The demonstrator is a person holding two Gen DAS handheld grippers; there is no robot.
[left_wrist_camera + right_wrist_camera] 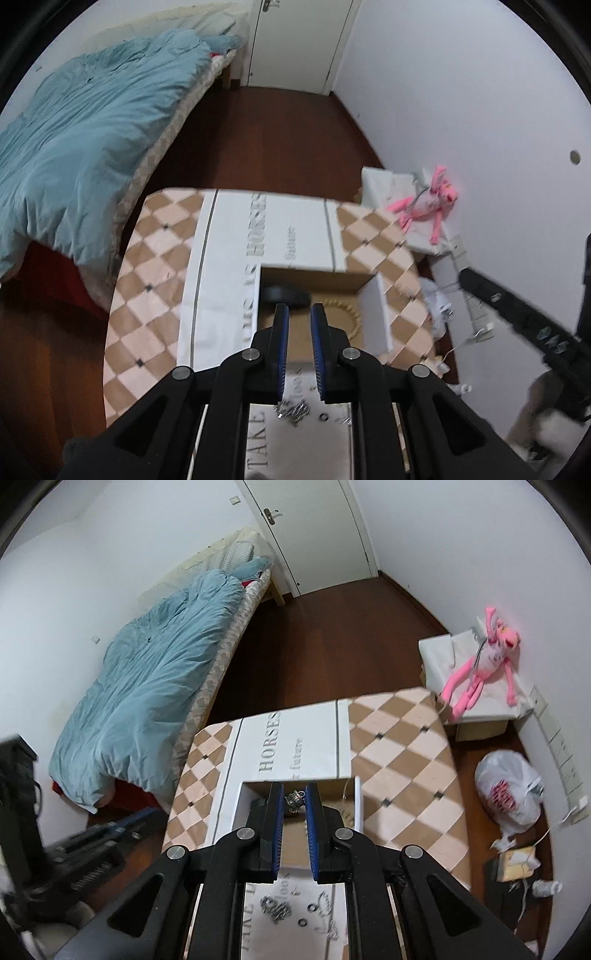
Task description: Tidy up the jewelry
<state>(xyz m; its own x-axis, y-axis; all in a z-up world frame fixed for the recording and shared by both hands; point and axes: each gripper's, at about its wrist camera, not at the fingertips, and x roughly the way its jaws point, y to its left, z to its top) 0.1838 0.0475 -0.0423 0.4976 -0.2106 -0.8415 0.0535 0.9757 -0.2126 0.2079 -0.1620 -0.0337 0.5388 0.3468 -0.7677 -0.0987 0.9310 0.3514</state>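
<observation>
An open cardboard box [364,282] with white flaps stands on the checkered table [147,266]. A beaded bracelet [352,314] and a dark round item [284,293] lie inside it. My left gripper [300,314] hovers over the box, jaws slightly apart and empty. My right gripper [294,794] is shut on a silver chain piece [294,800] and holds it over the same box [356,801]. A silver chain pile [293,408] and small rings [308,914] lie on the white runner near me; the pile also shows in the right wrist view [275,910].
A bed with a blue duvet [74,147] stands left of the table. A pink plush toy [487,664] sits on a white box by the right wall. A white plastic bag [508,790] and clutter lie on the floor at right.
</observation>
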